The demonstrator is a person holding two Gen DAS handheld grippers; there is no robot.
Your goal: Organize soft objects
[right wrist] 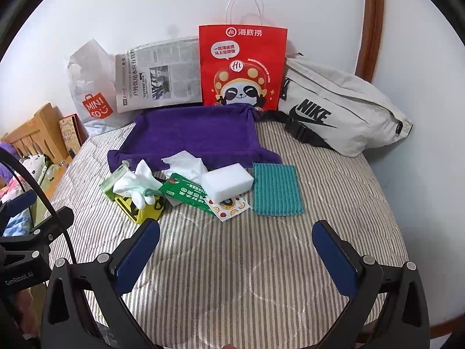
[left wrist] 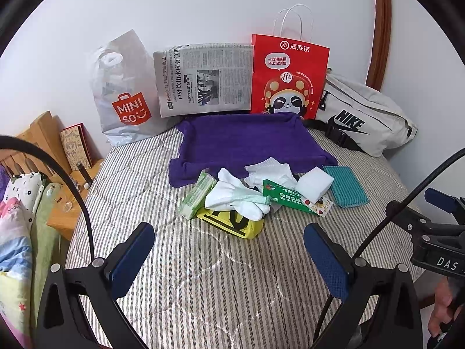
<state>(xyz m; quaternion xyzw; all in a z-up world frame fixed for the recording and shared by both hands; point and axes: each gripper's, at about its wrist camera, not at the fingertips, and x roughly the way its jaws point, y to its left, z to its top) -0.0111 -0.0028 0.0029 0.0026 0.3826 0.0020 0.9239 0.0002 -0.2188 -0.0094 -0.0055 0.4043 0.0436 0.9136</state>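
A purple cloth tray [left wrist: 247, 142] [right wrist: 191, 133] lies on the striped bed. In front of it sits a pile: white socks [left wrist: 232, 195] [right wrist: 136, 183], a crumpled white cloth [left wrist: 270, 171] [right wrist: 186, 163], a white sponge block [left wrist: 315, 184] [right wrist: 228, 181], a teal knitted cloth [left wrist: 345, 186] [right wrist: 276, 190], a green tissue pack [left wrist: 197, 195] [right wrist: 112, 181], a yellow pouch [left wrist: 232, 224] [right wrist: 145, 210] and a green packet [left wrist: 290, 199] [right wrist: 189, 195]. My left gripper [left wrist: 229, 261] stands open, short of the pile. My right gripper [right wrist: 235, 258] is open too, holding nothing.
Against the wall stand a white Miniso bag [left wrist: 122, 93] [right wrist: 90, 93], a newspaper [left wrist: 203, 78] [right wrist: 159, 75], a red paper bag [left wrist: 287, 75] [right wrist: 241, 67] and a grey Nike bag [left wrist: 363, 116] [right wrist: 337, 107]. A wooden bedside stand [left wrist: 66, 215] and bedding are at the left.
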